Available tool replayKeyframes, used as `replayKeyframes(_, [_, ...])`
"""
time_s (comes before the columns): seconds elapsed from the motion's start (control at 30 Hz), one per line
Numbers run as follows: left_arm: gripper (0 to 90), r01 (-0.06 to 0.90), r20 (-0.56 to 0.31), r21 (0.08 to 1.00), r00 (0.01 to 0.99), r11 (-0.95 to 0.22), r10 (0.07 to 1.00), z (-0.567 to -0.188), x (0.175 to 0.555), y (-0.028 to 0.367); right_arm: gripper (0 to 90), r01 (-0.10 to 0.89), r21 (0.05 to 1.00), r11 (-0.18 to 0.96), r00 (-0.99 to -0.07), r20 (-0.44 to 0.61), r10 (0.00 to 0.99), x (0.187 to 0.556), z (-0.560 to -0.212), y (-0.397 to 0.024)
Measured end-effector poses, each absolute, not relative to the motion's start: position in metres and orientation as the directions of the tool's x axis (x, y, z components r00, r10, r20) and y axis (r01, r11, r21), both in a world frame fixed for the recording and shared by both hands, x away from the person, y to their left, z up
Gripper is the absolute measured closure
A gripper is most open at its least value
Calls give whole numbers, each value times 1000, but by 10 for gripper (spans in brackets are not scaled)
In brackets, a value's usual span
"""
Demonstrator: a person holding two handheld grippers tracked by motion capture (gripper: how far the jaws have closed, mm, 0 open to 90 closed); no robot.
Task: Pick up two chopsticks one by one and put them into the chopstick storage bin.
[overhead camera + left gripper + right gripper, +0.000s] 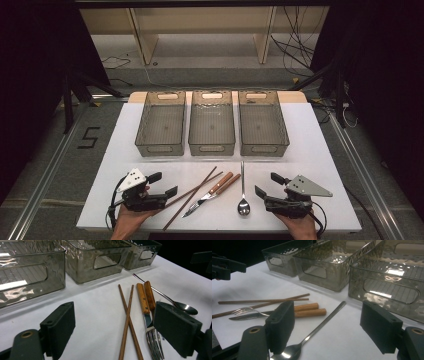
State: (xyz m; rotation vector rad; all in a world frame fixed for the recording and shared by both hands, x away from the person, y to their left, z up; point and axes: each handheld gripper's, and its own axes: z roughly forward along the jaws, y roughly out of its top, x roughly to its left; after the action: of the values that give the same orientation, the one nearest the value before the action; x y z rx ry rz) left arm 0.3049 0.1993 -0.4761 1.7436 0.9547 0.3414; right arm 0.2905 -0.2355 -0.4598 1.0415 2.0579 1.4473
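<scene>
Two grippers rest at the table's near edge, and neither holds anything. The left gripper point(161, 184) has its jaws spread wide and empty; the right gripper point(269, 185) is likewise parted with nothing between its pads.

Between them lies the cutlery. Seen from the high view, the chopsticks point(192, 195) sit just beside the left gripper, at about its 3 o'clock, crossed and running from 7 o'clock up toward 1 o'clock. Next come a knife point(212, 191) and fork point(216, 189) with wooden handles, side by side on the same slant, handles pointing to 1 o'clock. The spoon point(243, 188) lies almost straight along the 12-to-6 line, bowl nearest the person, just beside the right gripper at its 9 o'clock.

In the left gripper view the chopsticks point(127, 322) run up the middle of the gap between the jaws, so their long axis is roughly in line with the gripper's reach rather than across it. In the right gripper view the spoon point(312, 333) slants up between the jaws, bowl near the left pad.

My judgement: the left hand is nearer the chopsticks, the right nearer the spoon. Three empty bins point(212, 124) stand in a row at 12 o'clock, well apart from both grippers.
</scene>
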Motion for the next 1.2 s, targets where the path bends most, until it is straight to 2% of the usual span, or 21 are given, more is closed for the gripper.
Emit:
replayKeyframes(0.3, [177, 465, -233, 876, 640, -128, 732, -475, 311, 199, 287, 344, 921, 185, -642, 87, 762, 291, -461, -235])
replayKeyframes(0.6, [178, 473, -209, 864, 649, -173, 731, -464, 317, 196, 295, 353, 918, 181, -643, 97, 760, 293, -462, -237])
replayKeyframes(0.93, [197, 518, -152, 785, 692, -340, 705, -451, 327, 186, 301, 352, 915, 194, -647, 88, 758, 293, -460, -235])
replayKeyframes(1.2, [262, 557, -123, 703, 707, -442, 697, -443, 336, 178, 303, 360, 911, 204, -647, 86, 757, 293, -461, -235])
